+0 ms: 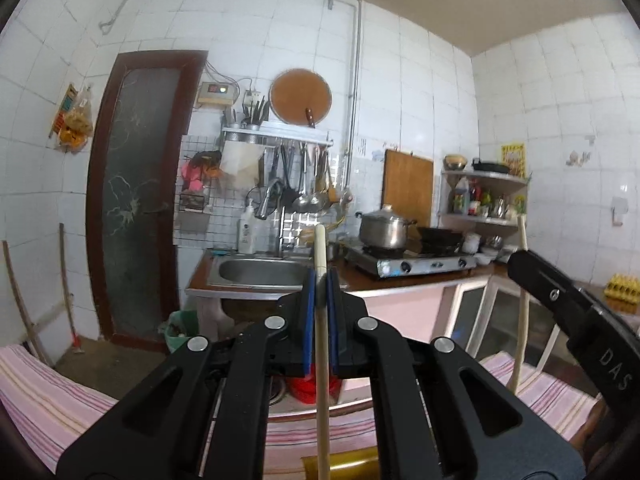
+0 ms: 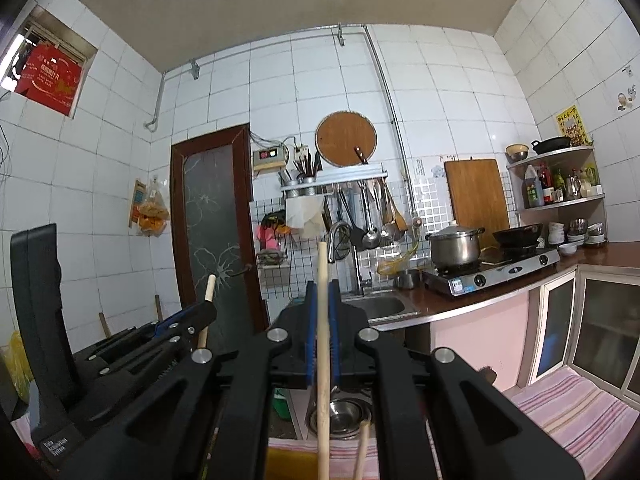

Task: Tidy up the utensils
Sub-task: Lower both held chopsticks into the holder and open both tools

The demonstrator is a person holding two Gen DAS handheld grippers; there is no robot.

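In the left wrist view my left gripper (image 1: 320,282) is shut on a pale wooden chopstick (image 1: 321,380) that stands upright between its blue pads. At the right of that view my right gripper (image 1: 524,268) holds a second chopstick (image 1: 521,320), also upright. In the right wrist view the right gripper (image 2: 322,294) is shut on its chopstick (image 2: 323,360). The left gripper (image 2: 205,312) shows at the left with its chopstick (image 2: 209,286) poking up. Another wooden stick (image 2: 362,448) leans at the bottom edge beside a yellow container (image 2: 288,462), which is mostly hidden.
A pink striped cloth (image 1: 60,392) covers the surface under both grippers. Across the room are a steel sink (image 1: 260,272), a gas stove with a pot (image 1: 384,230), a rack of hanging utensils (image 1: 300,176), a brown door (image 1: 136,192) and steel bowls (image 2: 346,416) lower down.
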